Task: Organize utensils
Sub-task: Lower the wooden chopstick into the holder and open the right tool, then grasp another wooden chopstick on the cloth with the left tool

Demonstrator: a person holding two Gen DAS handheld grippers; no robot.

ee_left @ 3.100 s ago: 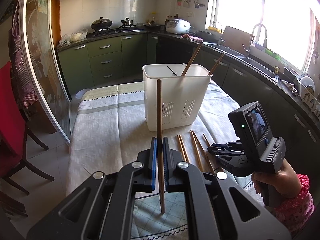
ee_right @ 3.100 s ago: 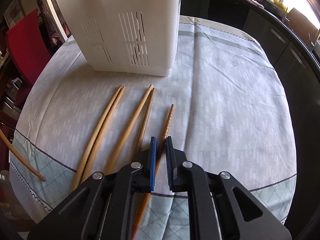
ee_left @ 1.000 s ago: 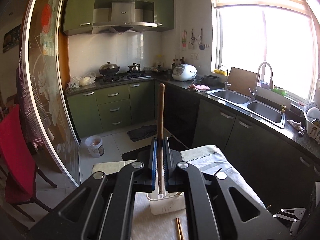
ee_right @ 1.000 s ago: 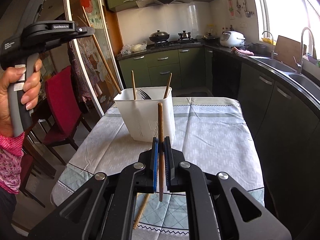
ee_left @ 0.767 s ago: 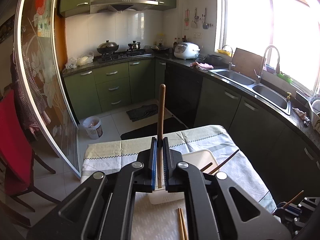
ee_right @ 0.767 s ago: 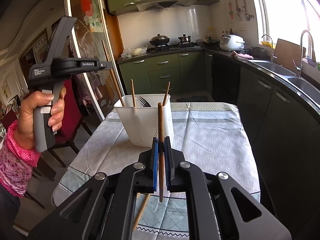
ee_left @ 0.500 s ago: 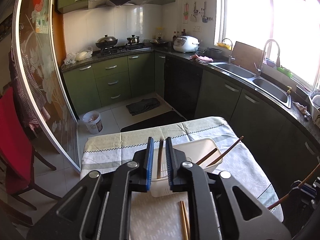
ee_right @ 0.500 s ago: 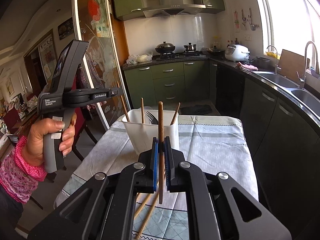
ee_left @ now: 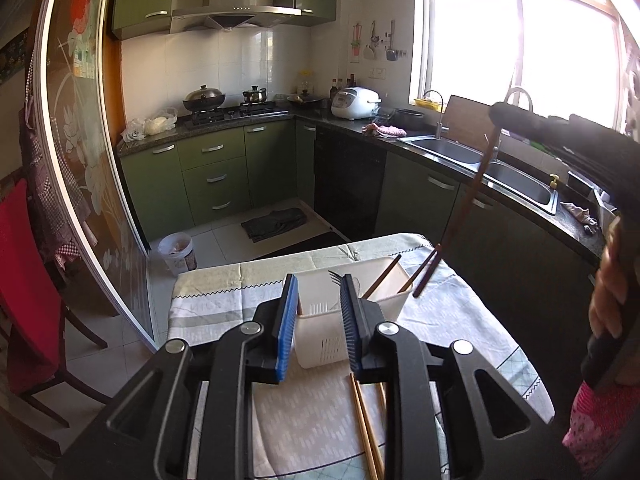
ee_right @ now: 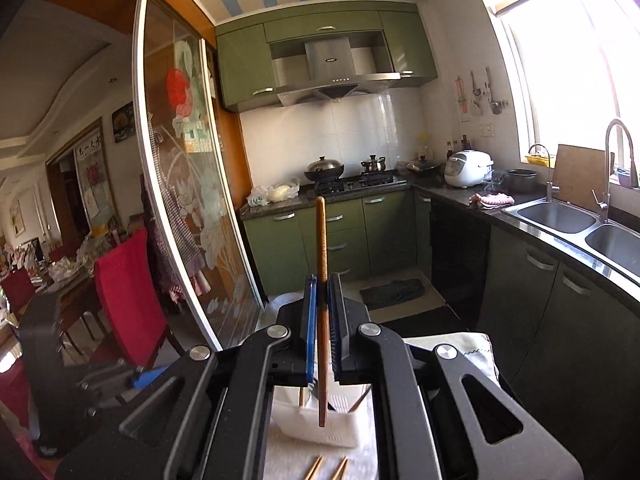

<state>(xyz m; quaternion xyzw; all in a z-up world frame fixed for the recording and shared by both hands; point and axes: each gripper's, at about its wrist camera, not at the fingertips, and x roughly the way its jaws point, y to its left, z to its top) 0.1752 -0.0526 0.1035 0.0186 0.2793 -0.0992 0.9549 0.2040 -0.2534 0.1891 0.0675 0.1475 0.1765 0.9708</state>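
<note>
We see the left gripper [ee_left: 318, 320] at lower centre of the left wrist view, its jaws opening with nothing between them, only the white utensil basket [ee_left: 320, 322] showing through the gap. The basket stands on the cloth-covered table [ee_left: 460, 316]; two chopsticks [ee_left: 384, 278] lean in its right side, and a fork [ee_left: 335, 277] shows at its rim. Loose chopsticks [ee_left: 362, 420] lie on the cloth below the basket.

The right gripper [ee_right: 323, 320] is clamped narrow on a chopstick [ee_right: 321, 240] held upright at centre of its view, the lower tip over the basket [ee_right: 316, 428]. In the left view this held chopstick [ee_left: 464, 208] hangs slanted at right, just beside the basket.
</note>
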